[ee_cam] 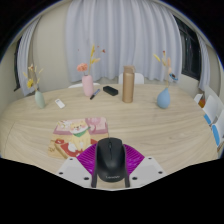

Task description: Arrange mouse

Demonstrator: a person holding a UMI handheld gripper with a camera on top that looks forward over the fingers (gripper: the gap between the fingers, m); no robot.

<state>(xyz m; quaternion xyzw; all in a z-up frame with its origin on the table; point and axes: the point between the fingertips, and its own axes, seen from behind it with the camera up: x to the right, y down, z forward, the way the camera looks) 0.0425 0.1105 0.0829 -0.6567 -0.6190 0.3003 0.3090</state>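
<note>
Light is soft and even, coming mostly from behind through the pale curtain [110,35], which glows brightest at its centre. The wooden table [150,120] is evenly lit, with only faint, short shadows beside the vases and the tall cylinder [128,84]. The black mouse [110,158] shows a weak sheen on its top. Strong wide-angle distortion bows the table's far edge and bends the curtain folds outward. Detail is coarse throughout, and small items at the far side look soft
</note>
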